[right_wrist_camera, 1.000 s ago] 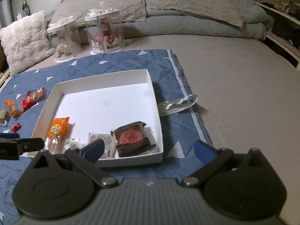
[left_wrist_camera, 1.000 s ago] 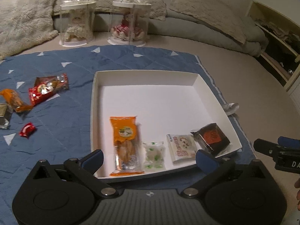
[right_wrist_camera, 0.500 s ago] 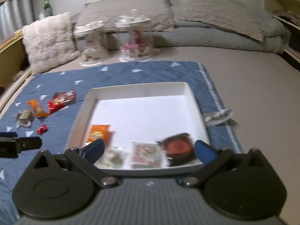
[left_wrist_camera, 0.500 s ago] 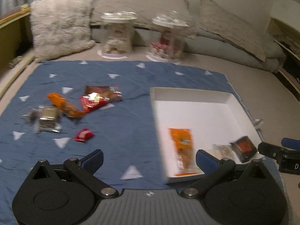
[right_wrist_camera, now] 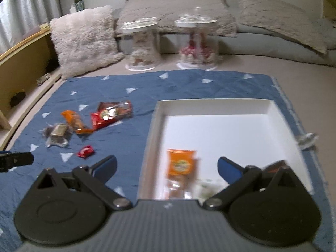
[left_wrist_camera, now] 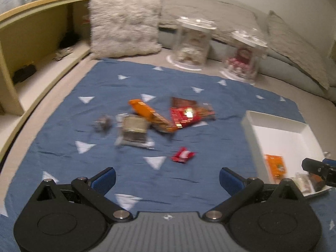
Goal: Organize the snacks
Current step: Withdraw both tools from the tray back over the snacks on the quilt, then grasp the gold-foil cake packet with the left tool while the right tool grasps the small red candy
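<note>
While held over the blue mat (left_wrist_camera: pixel 63 126), left gripper (left_wrist_camera: pixel 167 177) spread wide, nothing btwn blue pads (left_wrist_camera: pixel 105 177); aimed at loose snacks outside the box. Right gripper (right_wrist_camera: pixel 166 168) likewise wide, empty, hovering at near edge of white box (right_wrist_camera: pixel 279 113), left pad over mat, right pad over box.

Box low-walled, open-topped, sitting on right part of mat. Inside, all at near end: orange pack (right_wrist_camera: pixel 180 164) toward left wall, clear wrapper w/ pale contents (right_wrist_camera: pixel 206 185) just right of it, dark pack (right_wrist_camera: pixel 275 166) in near right corner, partly hidden behind right finger. Far half of box floor bare white. Blur too heavy to read any labels.

Still out on mat, left of box: red pack (right_wrist_camera: pixel 111 114) w/ brownish pack tucked behind, touching; orange bar (right_wrist_camera: pixel 74 121) just left, overlapping red pack's corner; silver-brown wrapper (right_wrist_camera: pixel 57 134) beside bar; small red candy (right_wrist_camera: pixel 85 151) apart, nearest to grippers.

Beyond mat: two clear lidded jars (right_wrist_camera: pixel 142 44) w/ figurines inside, side by side, fluffy pillow (right_wrist_camera: pixel 84 40) to left.
</note>
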The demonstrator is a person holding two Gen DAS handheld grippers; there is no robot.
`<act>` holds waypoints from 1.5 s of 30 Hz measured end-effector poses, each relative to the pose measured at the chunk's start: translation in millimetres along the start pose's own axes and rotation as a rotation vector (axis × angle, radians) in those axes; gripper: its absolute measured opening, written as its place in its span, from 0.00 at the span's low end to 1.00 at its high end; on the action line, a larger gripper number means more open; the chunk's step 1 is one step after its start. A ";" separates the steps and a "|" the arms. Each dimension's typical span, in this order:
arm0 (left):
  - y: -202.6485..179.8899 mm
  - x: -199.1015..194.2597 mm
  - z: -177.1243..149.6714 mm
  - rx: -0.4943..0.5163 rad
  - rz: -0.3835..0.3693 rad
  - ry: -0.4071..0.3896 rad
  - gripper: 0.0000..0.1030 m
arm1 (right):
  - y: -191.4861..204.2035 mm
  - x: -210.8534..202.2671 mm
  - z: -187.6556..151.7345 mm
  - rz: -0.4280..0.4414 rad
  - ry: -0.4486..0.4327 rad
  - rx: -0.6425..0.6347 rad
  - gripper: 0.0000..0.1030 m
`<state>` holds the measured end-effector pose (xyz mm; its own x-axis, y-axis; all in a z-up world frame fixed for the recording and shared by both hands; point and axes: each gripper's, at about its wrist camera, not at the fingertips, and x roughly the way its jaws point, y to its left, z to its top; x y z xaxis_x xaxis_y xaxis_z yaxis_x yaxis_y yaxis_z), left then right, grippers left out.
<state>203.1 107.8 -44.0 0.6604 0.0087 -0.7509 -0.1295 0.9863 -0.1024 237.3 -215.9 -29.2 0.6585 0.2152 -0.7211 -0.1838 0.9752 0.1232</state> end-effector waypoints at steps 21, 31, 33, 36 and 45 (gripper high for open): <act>97.9 98.2 55.3 -0.087 0.015 -0.006 1.00 | 134.4 128.9 -0.4 0.205 -0.022 -0.222 0.99; 59.1 169.3 70.5 -0.015 0.021 0.072 1.00 | 152.5 192.8 -12.9 0.295 0.067 -0.455 0.72; 56.0 177.4 72.2 -0.002 0.035 0.084 0.98 | 150.8 199.3 -12.4 0.311 0.074 -0.456 0.71; 54.8 185.5 73.3 0.009 0.049 0.098 0.92 | 151.2 207.0 -7.3 0.351 0.080 -0.464 0.71; 62.5 203.8 73.5 -0.075 0.084 0.137 0.81 | 159.2 223.4 2.9 0.390 0.136 -0.447 0.62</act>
<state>383.9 183.3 -155.5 0.5384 0.0626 -0.8404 -0.2379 0.9680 -0.0803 357.2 -12.4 -168.7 0.3872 0.5153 -0.7646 -0.7008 0.7033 0.1191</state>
